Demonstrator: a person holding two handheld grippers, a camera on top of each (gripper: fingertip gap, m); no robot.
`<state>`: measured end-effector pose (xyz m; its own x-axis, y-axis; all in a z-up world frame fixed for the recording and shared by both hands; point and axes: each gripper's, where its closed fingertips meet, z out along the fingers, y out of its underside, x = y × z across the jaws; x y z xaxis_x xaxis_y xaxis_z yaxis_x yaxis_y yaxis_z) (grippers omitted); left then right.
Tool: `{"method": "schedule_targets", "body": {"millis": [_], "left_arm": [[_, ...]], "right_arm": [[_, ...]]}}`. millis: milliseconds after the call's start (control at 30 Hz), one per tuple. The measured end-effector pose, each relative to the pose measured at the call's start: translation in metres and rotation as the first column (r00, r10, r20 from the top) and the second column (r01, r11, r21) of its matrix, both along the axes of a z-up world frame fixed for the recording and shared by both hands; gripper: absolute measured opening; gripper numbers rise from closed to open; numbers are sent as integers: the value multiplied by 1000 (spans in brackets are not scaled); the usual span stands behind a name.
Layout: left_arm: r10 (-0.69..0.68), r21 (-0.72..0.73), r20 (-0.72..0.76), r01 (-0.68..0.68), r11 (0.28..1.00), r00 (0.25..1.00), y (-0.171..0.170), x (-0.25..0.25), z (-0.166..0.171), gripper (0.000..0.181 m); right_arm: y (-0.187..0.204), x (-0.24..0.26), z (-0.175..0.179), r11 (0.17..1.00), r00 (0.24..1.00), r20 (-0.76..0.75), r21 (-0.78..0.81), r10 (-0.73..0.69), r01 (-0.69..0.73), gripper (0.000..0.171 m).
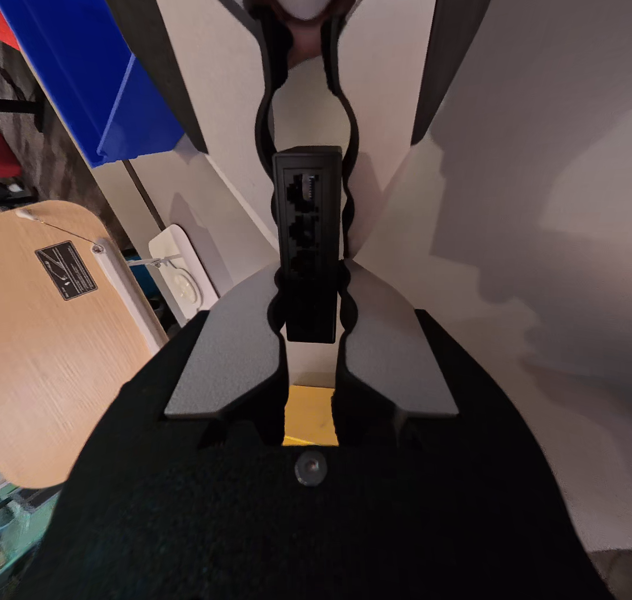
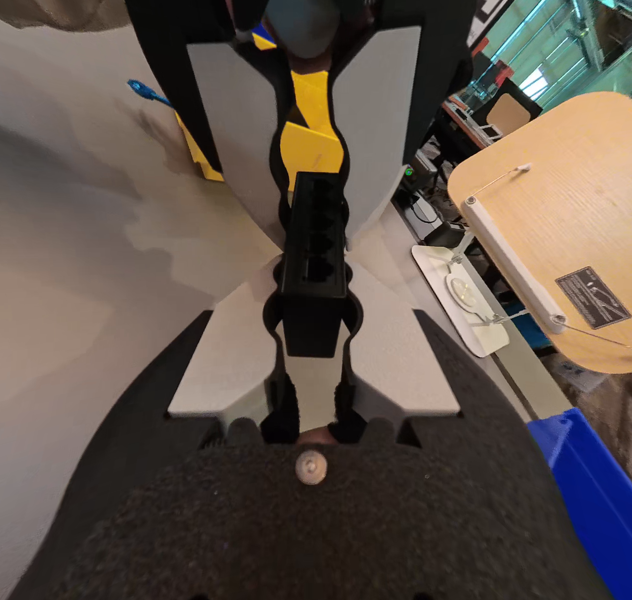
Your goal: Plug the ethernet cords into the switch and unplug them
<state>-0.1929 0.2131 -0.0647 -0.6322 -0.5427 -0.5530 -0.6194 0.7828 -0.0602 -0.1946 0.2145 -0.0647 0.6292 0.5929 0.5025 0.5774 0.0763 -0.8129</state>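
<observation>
The switch (image 1: pixel 309 242) hangs above the pale desk (image 1: pixel 513 105), at the centre of both views, pinched from opposite ends. The left tool (image 1: pixel 309 276) is closed narrow on the end nearer its own camera. The right tool (image 2: pixel 313 272) is closed narrow on the other end, and it comes down from the top of the left wrist view as a second pair of wavy black pads. Each tool's fingers press the long, flat sides of the black box, so the row of ports stays uncovered and faces out.

This two-ended hold looks meant to carry or turn the box, not to plug anything. With both tools busy, neither is free for a cord. Every port that shows is dark and empty, though the nearest ones are too shadowed to be sure. I judge that the plugging has not begun, or that the unplugging is finished.

A blue cord (image 2: pixel 143 89) lies on the desk at the upper left of the right wrist view, well apart from the switch and beside a yellow bin (image 2: pixel 307 149). A blue bin (image 1: pixel 85 71) sits at the upper left of the left wrist view. The likely next need is to set the switch down, ports towards the cord, and free one tool.
</observation>
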Motion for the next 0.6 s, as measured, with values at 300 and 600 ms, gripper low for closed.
{"method": "schedule_targets", "body": {"millis": [300, 600], "left_arm": [[321, -111, 287, -301, 947, 903, 21, -39, 30, 59], [904, -954, 257, -62, 295, 342, -108, -66, -16, 58]], "right_arm": [[32, 20, -2, 993, 994, 76, 94, -73, 66, 27], [140, 19, -11, 954, 961, 223, 284, -167, 100, 27]]}}
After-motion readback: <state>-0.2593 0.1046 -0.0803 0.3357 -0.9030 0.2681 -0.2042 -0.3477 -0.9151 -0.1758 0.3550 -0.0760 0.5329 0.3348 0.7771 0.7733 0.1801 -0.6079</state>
